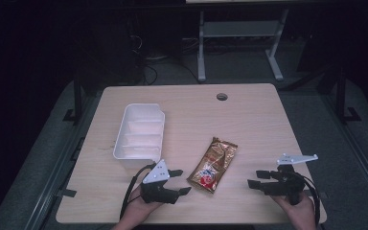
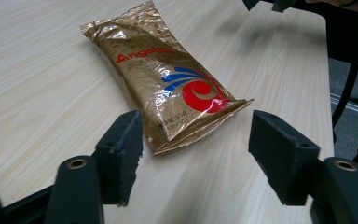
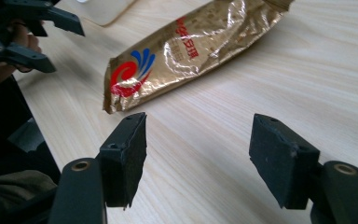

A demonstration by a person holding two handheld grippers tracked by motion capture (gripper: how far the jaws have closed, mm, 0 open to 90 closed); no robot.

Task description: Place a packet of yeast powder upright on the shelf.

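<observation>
A gold foil packet (image 1: 213,164) with red lettering and a red and blue swirl lies flat near the table's front middle. My left gripper (image 1: 179,181) hovers open just left of its near end; in the left gripper view the packet (image 2: 168,79) lies right beyond the black pads (image 2: 121,154), nothing between them. My right gripper (image 1: 258,178) stands open at the front right, a hand's width from the packet. In the right gripper view the packet (image 3: 191,51) lies ahead to the left, and the left gripper (image 3: 60,39) shows at the upper left.
A white plastic bin (image 1: 140,136) with inner dividers stands at the left of the wooden table (image 1: 249,124), behind the left gripper. A round cable hole (image 1: 222,97) sits near the far edge. The right table edge drops off close beside the right gripper.
</observation>
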